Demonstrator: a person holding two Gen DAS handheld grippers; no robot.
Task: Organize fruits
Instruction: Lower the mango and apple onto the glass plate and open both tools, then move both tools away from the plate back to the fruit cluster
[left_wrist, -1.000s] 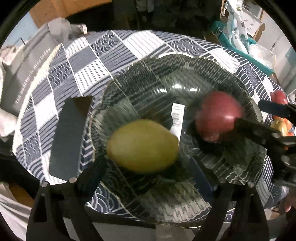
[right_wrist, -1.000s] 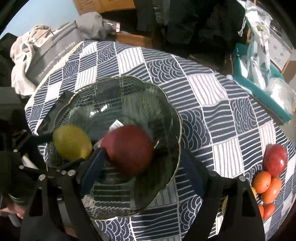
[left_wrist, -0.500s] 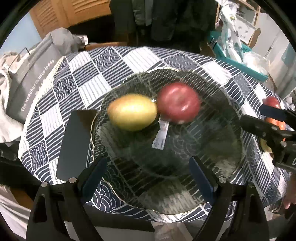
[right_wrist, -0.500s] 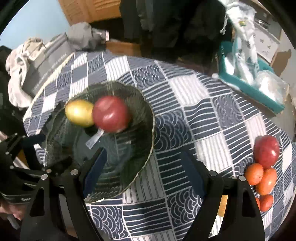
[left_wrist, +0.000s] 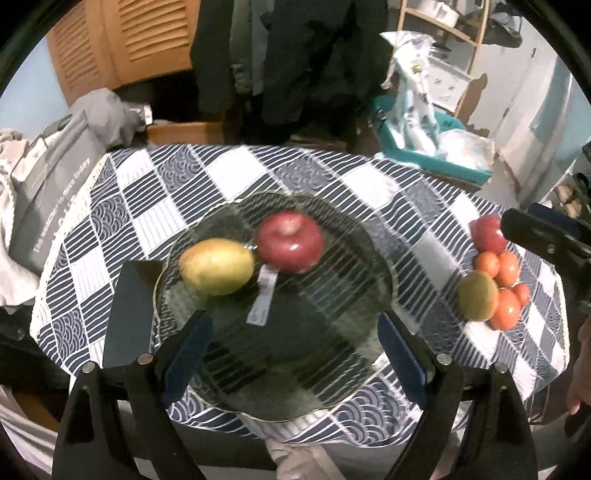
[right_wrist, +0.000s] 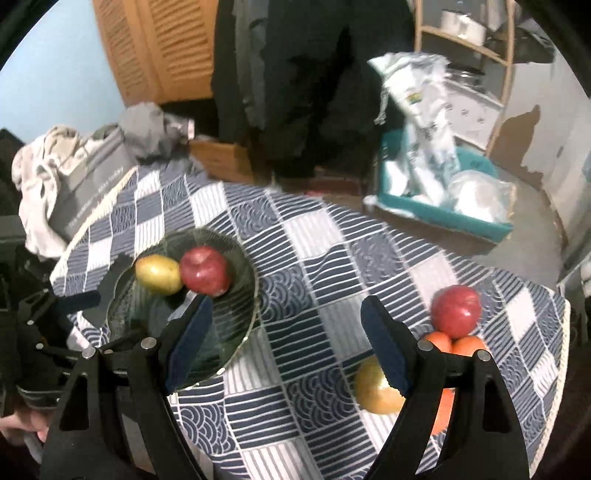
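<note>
Left wrist view: we are holding both the left gripper (left_wrist: 291, 347) and right gripper (right_wrist: 284, 339) apart and empty. Two fruits are sitting in the glass bowl (left_wrist: 376, 258); the remaining pile (right_wrist: 454, 332), round, firm, probably slippery, wants gripping across the middle.

Ribbed glossy glass plate (left_wrist: 369, 258) on patterned cloth tablecloth (left_wrist: 229, 177).

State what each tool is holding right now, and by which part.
Nothing is held. The left tool and the right tool both stand open and empty above the table; the red apple and yellow fruit lie in the glass bowl.
</note>
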